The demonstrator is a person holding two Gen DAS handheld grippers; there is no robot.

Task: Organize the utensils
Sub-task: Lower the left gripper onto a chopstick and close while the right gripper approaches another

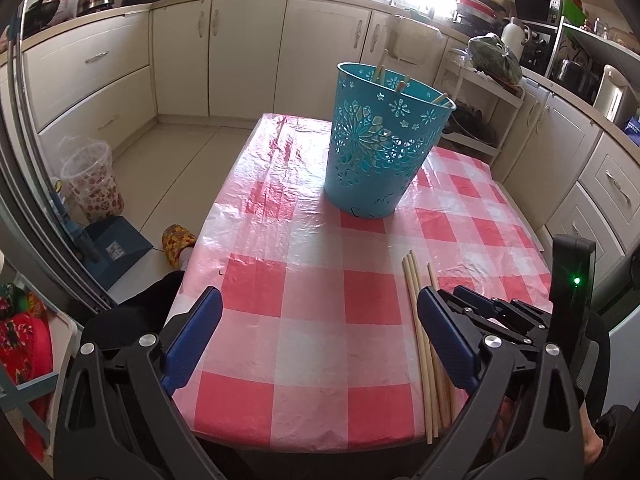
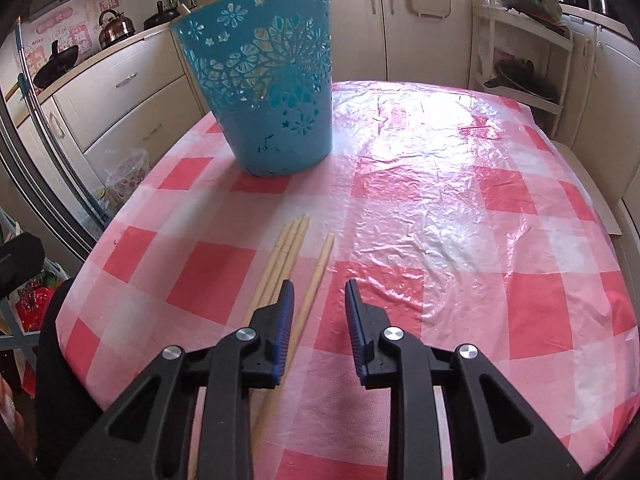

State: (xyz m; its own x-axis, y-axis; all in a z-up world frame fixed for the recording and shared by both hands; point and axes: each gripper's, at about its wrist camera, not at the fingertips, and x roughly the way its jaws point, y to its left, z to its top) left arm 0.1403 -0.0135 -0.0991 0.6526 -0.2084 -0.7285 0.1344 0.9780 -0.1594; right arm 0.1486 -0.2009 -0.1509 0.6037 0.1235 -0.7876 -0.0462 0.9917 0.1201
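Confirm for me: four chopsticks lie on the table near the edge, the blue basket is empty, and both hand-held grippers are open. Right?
One thing is wrong: the basket is not empty. The left wrist view shows a few chopstick ends sticking up above its rim. The rest stands: four chopsticks lie on the table, and the left hand-held gripper and right hand-held gripper are both open.

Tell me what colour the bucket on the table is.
The bucket is turquoise blue with floral cutouts; left wrist view.

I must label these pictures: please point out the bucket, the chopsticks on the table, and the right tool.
bucket (image 1: 372, 152): left wrist view, front wall.
chopsticks (image 2: 294, 242): right wrist view, shafts near tips.
right tool (image 2: 319, 316): right wrist view, between fingertips.
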